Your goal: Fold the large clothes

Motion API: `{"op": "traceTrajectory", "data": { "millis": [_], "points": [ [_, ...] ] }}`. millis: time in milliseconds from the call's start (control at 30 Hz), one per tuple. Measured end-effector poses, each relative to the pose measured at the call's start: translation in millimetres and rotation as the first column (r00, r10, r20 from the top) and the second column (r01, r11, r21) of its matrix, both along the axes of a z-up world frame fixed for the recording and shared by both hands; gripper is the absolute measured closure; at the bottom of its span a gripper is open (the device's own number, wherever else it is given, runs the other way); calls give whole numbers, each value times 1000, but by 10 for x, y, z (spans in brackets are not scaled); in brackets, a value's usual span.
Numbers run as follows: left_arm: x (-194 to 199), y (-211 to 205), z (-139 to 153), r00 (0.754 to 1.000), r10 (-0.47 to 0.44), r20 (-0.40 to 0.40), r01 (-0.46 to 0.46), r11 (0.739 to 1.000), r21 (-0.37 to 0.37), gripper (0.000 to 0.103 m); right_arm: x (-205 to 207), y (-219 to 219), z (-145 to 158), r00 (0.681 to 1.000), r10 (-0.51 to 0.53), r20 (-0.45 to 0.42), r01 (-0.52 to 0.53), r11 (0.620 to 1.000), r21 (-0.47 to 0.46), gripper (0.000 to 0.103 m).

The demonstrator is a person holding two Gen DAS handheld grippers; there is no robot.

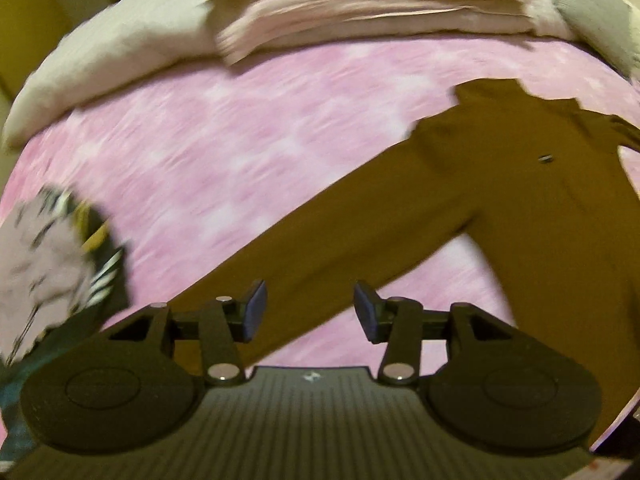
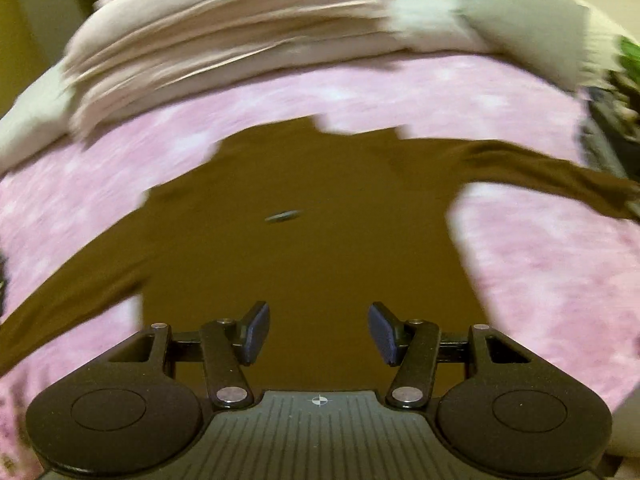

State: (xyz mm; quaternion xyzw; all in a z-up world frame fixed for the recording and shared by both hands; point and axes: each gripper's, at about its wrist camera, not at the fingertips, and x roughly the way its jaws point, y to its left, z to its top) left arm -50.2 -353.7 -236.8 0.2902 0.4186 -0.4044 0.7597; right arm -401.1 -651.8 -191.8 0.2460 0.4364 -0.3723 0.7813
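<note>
Sweater [image 2: 304, 240] is my landmark: brown, long-sleeved, spread flat on the pink bedspread [image 1: 224, 152], collar toward the folded bedding [image 1: 360, 0]. My right gripper [image 2: 319, 334] hangs over its lower body, jaws apart, nothing between them. My left gripper [image 1: 310, 312], likewise apart and empty, hangs over the left sleeve [image 1: 320, 240], which runs diagonally outward from the shoulder. That sleeve probably folds first, so my left hand is nearer.
</note>
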Motion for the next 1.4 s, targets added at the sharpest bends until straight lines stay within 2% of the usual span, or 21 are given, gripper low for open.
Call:
{"op": "traceTrajectory", "data": {
  "millis": [167,333,467,633,767,833,867,1000,1067,1133,1200,1267,1333,1367,1400],
  "points": [
    [-862,-1060,-19,997,-58,45,58,998,17,56,-1132,-1228,-237,994,-110,6,110,993,-34,51],
    [-1798,-2234,-196,993,-120,-1,119,992,50,54,-2196,-2557,-637,972,-235,21,235,972,2,51],
    [-2390,-3010,-303,985,-159,-69,162,986,42,52,-2731,-3290,-881,959,-278,51,278,961,7,51],
    [-2882,-3608,-385,970,-230,-79,236,969,70,48,-3106,-3926,-1251,933,-342,110,338,940,53,51],
    [-3017,-3784,-457,966,-245,-83,253,960,121,48,-3251,-4191,-1422,908,-361,212,337,931,141,52],
    [-3048,-3826,-456,965,-251,-78,260,955,143,48,-3289,-4247,-1424,904,-366,222,336,928,162,87],
    [-3054,-3842,-446,964,-254,-76,263,953,150,48,-3314,-4246,-1379,898,-375,229,341,924,175,94],
    [-3110,-3933,-354,960,-271,-68,278,948,152,48,-3441,-4105,-857,879,-415,236,375,906,196,96],
    [-3143,-3989,-324,958,-280,-65,287,946,148,48,-3533,-4005,-535,875,-430,223,401,901,164,97],
    [-3168,-4027,-309,955,-289,-69,296,945,139,48,-3621,-3941,-352,887,-426,176,419,904,78,97],
    [-3196,-4050,-297,952,-298,-71,305,943,130,48,-3712,-3966,-453,895,-425,132,420,905,68,96],
    [-3217,-4054,-288,949,-306,-72,313,942,125,48,-3855,-4028,-689,885,-461,69,453,885,105,95],
    [-3216,-4028,-271,950,-305,-72,312,942,123,48,-3922,-3991,-859,874,-486,-23,486,870,88,80],
    [-3209,-4004,-258,951,-300,-70,307,943,125,48,-3961,-3947,-897,861,-506,-49,509,857,80,65],
    [-3194,-3968,-246,953,-295,-70,301,945,126,47,-4011,-3889,-904,853,-520,-45,522,848,88,56]
  ]
}}
